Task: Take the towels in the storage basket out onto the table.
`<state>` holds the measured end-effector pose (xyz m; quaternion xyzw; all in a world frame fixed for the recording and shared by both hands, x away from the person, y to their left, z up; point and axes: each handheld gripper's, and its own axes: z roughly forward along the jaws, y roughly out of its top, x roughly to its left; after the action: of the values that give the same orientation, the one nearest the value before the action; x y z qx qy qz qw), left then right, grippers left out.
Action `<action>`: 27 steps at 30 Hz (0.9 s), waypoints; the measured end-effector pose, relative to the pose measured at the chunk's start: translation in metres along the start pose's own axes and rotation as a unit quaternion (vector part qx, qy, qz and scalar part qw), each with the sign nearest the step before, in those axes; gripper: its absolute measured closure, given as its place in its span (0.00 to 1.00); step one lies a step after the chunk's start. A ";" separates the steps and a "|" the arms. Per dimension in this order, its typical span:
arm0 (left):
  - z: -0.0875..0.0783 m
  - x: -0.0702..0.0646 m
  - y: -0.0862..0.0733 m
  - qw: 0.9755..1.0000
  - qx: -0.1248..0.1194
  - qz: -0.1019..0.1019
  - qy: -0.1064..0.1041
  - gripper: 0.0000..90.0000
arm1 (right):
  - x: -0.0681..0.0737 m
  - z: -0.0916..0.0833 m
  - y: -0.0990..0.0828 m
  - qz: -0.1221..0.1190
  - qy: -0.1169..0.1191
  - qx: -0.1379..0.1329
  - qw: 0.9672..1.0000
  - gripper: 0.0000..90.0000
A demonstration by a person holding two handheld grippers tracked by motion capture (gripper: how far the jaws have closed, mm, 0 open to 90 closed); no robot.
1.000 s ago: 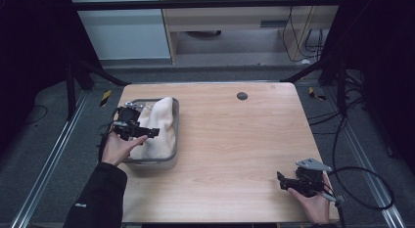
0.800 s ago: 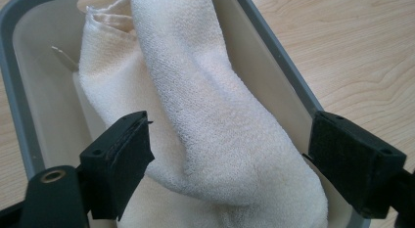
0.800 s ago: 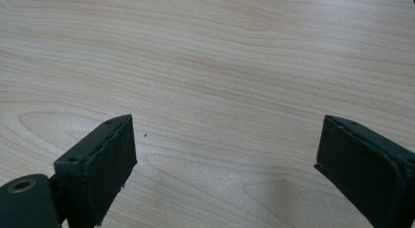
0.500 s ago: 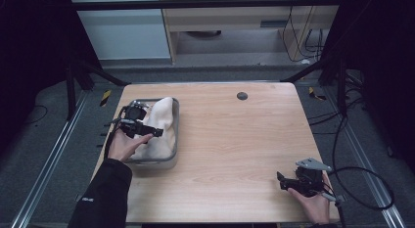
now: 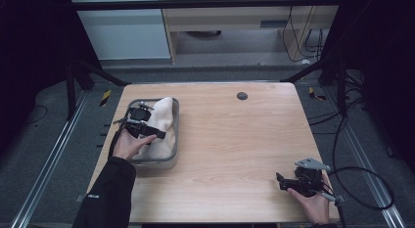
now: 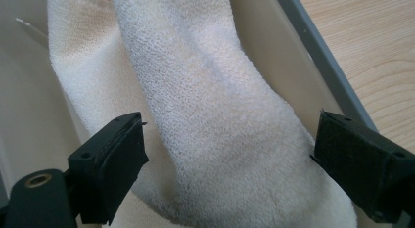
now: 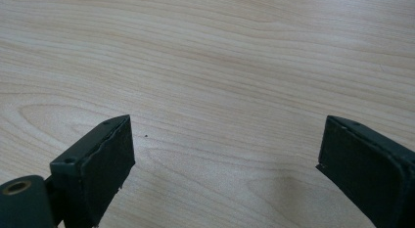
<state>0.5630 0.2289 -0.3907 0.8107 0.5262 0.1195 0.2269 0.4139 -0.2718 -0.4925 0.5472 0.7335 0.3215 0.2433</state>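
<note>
A cream towel [image 5: 162,115] lies bunched in a grey tray [image 5: 175,126] at the table's left. My left gripper [image 5: 143,124] hangs low over it. In the left gripper view the left gripper [image 6: 230,135] straddles a thick fold of the towel [image 6: 205,105]. Its jaws have just been opening, and the pads stand wide on either side of the fold without pinching it. My right gripper [image 5: 292,182] rests near the table's front right corner. In the right gripper view the right gripper [image 7: 225,135] is open over bare wood.
A small dark round spot [image 5: 242,96] sits on the wooden table [image 5: 235,140] near the far edge. The right gripper's cable [image 5: 364,189] loops off the table's right side. Black frame posts stand at both sides.
The left gripper has sunk slightly toward the towel in the tray. The right gripper has stayed put.
</note>
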 end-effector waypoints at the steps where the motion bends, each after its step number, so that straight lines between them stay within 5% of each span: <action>1: 0.002 0.000 0.000 1.000 0.000 -0.002 -0.001 0.12 | 0.000 0.000 0.000 0.000 0.001 0.000 1.000 0.07; 10: 0.011 0.001 -0.004 1.000 0.005 -0.011 -0.010 0.10 | 0.000 0.002 0.000 0.000 0.002 0.007 1.000 0.05; 20: 0.024 -0.007 -0.007 1.000 0.021 0.001 -0.001 0.09 | 0.000 0.002 0.000 -0.002 0.002 0.010 1.000 0.05; 27: 0.028 -0.005 -0.009 0.999 0.030 -0.017 0.001 0.24 | 0.001 0.002 0.000 -0.003 0.005 0.013 1.000 0.04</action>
<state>0.5655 0.2210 -0.4191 0.8081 0.5431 0.1010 0.2043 0.4150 -0.2707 -0.4942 0.5463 0.7404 0.3143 0.2336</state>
